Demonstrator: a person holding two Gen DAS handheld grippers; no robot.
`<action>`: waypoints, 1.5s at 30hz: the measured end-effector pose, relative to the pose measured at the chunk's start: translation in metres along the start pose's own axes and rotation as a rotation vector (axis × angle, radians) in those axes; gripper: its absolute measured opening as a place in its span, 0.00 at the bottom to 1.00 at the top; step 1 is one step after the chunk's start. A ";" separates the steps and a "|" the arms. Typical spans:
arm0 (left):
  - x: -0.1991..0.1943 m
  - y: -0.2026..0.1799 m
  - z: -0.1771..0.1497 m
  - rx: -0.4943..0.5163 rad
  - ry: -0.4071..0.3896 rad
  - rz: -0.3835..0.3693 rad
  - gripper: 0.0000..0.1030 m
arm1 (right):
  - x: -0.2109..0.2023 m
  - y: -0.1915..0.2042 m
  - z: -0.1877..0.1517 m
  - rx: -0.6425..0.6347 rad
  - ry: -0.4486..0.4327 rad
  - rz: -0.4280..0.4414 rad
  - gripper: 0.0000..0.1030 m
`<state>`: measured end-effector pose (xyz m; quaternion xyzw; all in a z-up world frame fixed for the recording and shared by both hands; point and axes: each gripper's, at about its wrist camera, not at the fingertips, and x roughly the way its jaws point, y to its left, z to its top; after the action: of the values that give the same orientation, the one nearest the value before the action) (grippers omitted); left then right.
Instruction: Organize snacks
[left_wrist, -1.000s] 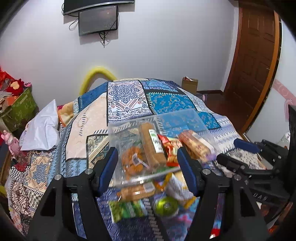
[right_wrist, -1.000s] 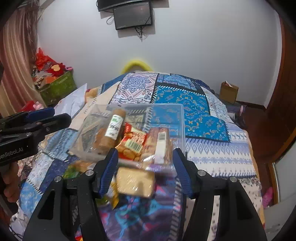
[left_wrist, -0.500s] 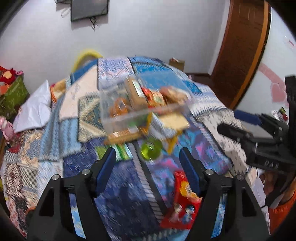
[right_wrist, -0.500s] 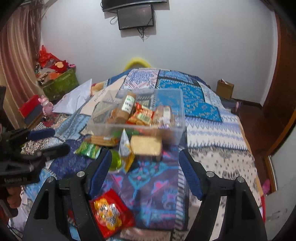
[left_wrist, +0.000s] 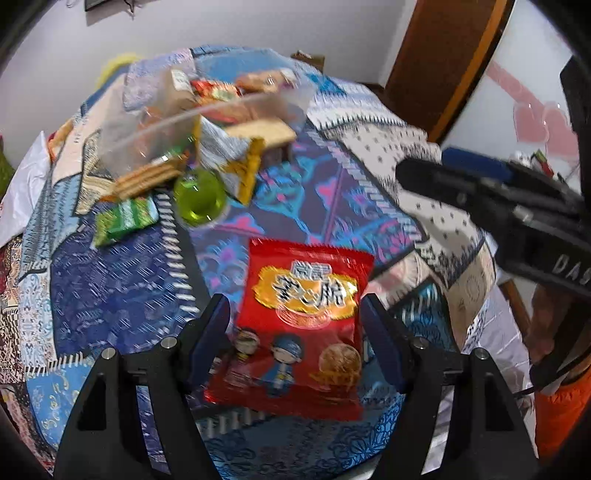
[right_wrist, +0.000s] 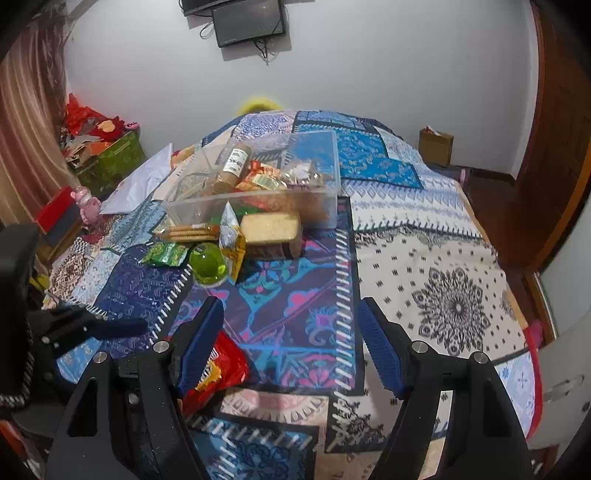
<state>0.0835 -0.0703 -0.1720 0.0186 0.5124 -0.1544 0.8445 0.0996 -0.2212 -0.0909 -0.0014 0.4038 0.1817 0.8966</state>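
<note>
On a bed covered by a patchwork quilt (right_wrist: 424, 280), a clear plastic box (right_wrist: 258, 192) sits toward the far middle, already holding a brown roll with a white label (right_wrist: 236, 162) and some orange and red packets. Just in front of the box, at its six o'clock, loose snacks lie in a cluster: a pale cake slice in wrap (right_wrist: 269, 229), a stack of crackers (right_wrist: 192, 232), a silver and yellow packet (right_wrist: 231, 236), a green packet (right_wrist: 164, 254) and a round green jelly cup (right_wrist: 207, 264). Nearer to the person, well apart from that cluster, lies a red snack bag (left_wrist: 303, 325) printed with cartoon figures. In the left wrist view the left gripper (left_wrist: 295, 339) hangs over this bag with its blue pads spread on either side; the bag lies between the jaws, but the pads do not press on it. In the same view the right gripper (left_wrist: 480, 184) shows at about three o'clock. In the right wrist view the right gripper (right_wrist: 288, 350) stands released above bare quilt, nothing between its jaws, with the red bag (right_wrist: 218, 369) peeking out at eight o'clock beside its left finger. The left gripper (right_wrist: 103, 326) appears there at nine o'clock.
</note>
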 end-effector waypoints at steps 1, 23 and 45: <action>0.004 -0.001 -0.001 -0.001 0.015 -0.002 0.70 | 0.000 -0.001 -0.001 0.004 0.000 0.000 0.70; -0.001 0.050 0.006 -0.146 -0.099 0.020 0.65 | 0.014 0.006 0.001 0.001 0.016 0.018 0.70; -0.037 0.147 0.050 -0.319 -0.297 0.139 0.65 | 0.088 0.044 0.037 -0.102 0.060 0.087 0.69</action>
<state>0.1515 0.0695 -0.1348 -0.1028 0.3977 -0.0141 0.9116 0.1654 -0.1458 -0.1231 -0.0352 0.4204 0.2406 0.8741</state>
